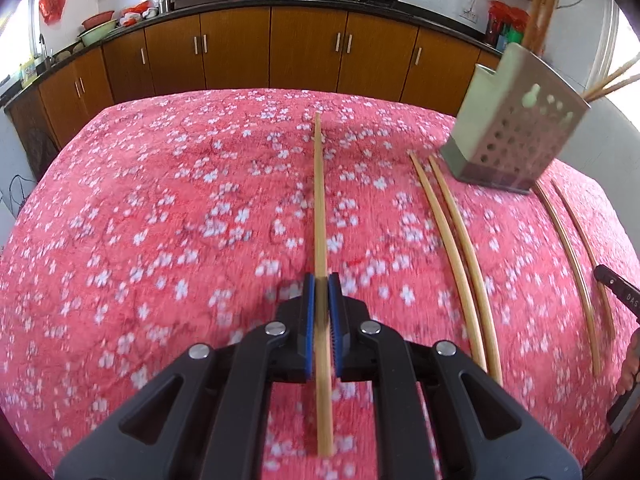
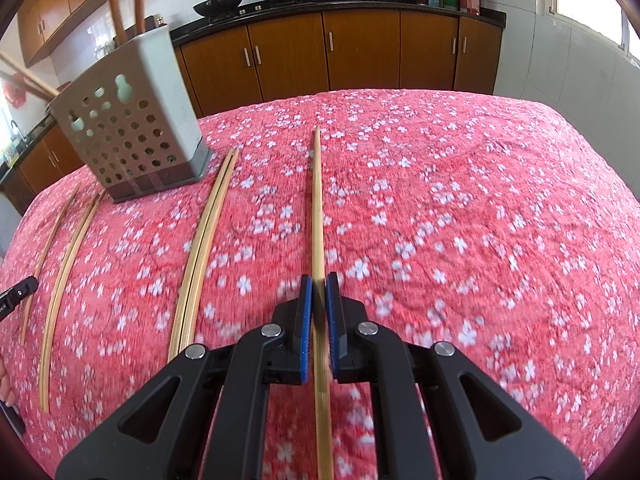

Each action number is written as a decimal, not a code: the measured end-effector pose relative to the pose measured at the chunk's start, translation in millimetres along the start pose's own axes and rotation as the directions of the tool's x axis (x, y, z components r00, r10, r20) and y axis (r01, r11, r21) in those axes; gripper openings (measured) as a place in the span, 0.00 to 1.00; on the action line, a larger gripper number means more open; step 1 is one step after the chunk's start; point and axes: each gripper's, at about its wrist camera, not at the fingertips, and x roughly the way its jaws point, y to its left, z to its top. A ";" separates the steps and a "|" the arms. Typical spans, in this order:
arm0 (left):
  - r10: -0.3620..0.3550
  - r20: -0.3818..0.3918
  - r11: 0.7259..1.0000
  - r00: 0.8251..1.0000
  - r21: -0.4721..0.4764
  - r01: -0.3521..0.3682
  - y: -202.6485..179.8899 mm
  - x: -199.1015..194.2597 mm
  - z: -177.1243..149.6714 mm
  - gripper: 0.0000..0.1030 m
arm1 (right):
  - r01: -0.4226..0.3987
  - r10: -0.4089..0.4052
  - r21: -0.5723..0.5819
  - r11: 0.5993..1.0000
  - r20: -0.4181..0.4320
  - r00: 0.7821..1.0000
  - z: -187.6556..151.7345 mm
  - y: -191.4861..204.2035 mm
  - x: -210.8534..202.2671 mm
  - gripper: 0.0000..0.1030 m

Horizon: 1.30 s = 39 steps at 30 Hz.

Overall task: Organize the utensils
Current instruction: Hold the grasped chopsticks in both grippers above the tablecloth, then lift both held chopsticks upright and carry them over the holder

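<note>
Utensil sorting partly done: some sticks already stand in the perforated grey plastic holder (image 2: 132, 120)

Each claw, left gripper (image 1: 321, 300) and right gripper (image 2: 319, 300), pinches one pale bamboo chopstick (image 1: 320, 208) (image 2: 318, 208) just above the red floral tablecloth (image 2: 460, 220); two loose pairs (image 2: 204, 248) (image 2: 60, 264) lie beside the holder, not yet stowed

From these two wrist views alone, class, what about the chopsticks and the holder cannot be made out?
- Holder contents: in the left wrist view the utensil holder has its wall hiding what is inside, and the frame edge crops the sticks above.
- Held chopstick: the left hand-held gripper covers the grip point, blurred.
- Right wrist view: the right hand-held gripper hides its chopstick likewise.
</note>
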 end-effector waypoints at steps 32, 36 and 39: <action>-0.044 0.357 0.998 0.933 -0.022 0.056 9.7 -135.2 71.4 0.08 | 0.002 -0.001 -0.002 1.000 0.364 0.931 57.7 7.0 -117.0 0.07; -0.053 0.371 0.998 0.927 -0.007 0.059 5.7 -145.3 74.4 0.08 | -0.001 0.003 -0.006 1.000 0.381 0.925 62.5 9.1 -122.0 0.07; -0.092 0.382 0.995 0.920 0.008 0.096 0.0 -159.8 74.9 0.08 | -0.026 0.027 -0.006 1.000 0.394 0.919 66.5 9.8 -133.5 0.07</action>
